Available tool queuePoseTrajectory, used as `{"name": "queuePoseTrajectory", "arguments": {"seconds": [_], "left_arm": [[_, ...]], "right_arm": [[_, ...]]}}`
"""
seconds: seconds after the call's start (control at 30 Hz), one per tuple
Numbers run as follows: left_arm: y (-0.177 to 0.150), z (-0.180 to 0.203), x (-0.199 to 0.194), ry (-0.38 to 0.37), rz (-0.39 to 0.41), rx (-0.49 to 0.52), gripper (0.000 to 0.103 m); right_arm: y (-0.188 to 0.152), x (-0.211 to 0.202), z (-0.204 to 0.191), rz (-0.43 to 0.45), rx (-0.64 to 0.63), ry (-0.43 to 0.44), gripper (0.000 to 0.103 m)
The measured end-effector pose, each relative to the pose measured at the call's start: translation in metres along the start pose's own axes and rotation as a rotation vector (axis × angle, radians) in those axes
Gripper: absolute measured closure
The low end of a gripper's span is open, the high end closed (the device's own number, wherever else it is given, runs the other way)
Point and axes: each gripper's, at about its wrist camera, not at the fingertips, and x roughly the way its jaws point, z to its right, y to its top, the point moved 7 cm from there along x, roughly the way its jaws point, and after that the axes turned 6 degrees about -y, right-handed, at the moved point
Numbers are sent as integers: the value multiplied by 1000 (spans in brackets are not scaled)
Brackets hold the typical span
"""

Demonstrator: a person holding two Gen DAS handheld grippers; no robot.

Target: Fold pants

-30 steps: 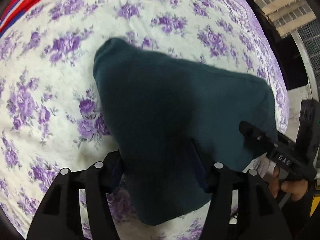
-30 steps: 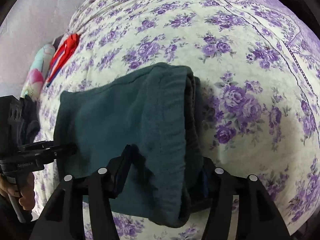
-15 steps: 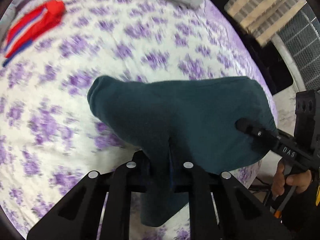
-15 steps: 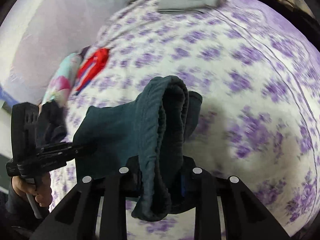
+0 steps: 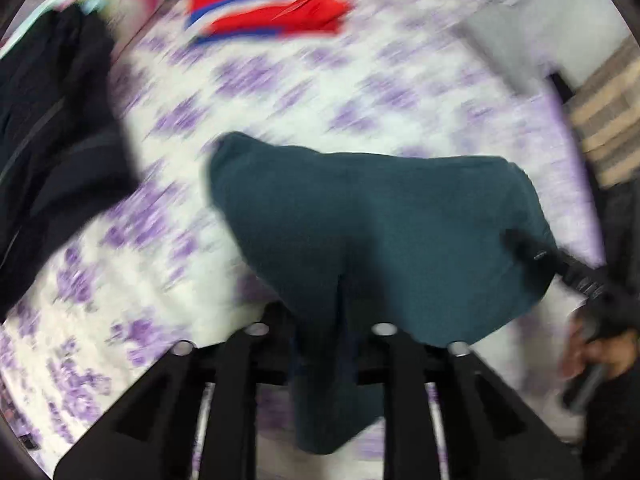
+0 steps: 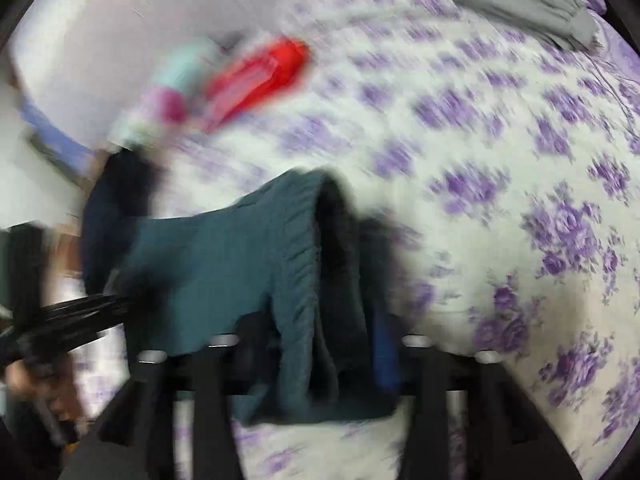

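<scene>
The folded dark teal knit pants (image 5: 380, 232) hang between the two grippers above the white bedspread with purple flowers (image 5: 280, 92), filling the lower centre of both wrist views. The pictures are smeared by motion, so fine contact is hard to read.

In the left wrist view, the left gripper (image 5: 320, 332) straddles a hanging fold of the teal cloth at the bottom centre; its jaws are opening, with the cloth between them, and whether the pads press on it cannot be told. In the right wrist view, the right gripper (image 6: 320, 344) has the ribbed waistband end of the pants draped between its fingers; its jaws are opening too, and a gap seems to show beside the cloth on each side.

The relation that matters: the bundle's long axis runs from one gripper to the other, side to side in both views, with each gripper at one short end, so neither hand is nearer. In the left view the right gripper enters the cloth from the right edge, a hand (image 5: 600, 354) below it.

A red, white and blue striped garment (image 5: 268, 8) lies at the upper centre, well apart, and a black garment (image 5: 52, 132) at the left edge. My reading is that the folded pants are being let go onto the bed.
</scene>
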Motion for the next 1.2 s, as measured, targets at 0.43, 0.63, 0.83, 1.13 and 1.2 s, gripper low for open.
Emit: {"name": "queuePoseTrajectory", "arguments": {"seconds": [0.43, 0.63, 0.83, 1.13, 1.2], "left_arm": [[34, -39, -27, -13, 126, -180, 40], [72, -39, 24, 247, 105, -130, 38], [64, -66, 20, 250, 80, -171, 32], [-1, -8, 11, 119, 39, -71, 33], [-21, -17, 29, 170, -12, -67, 28]], "right_arm": [[49, -38, -81, 101, -117, 233, 94], [55, 18, -93, 2, -168, 138, 98], [63, -5, -24, 83, -1, 146, 103], [-40, -8, -76, -88, -216, 251, 98], [-47, -3, -47, -105, -132, 252, 103]]}}
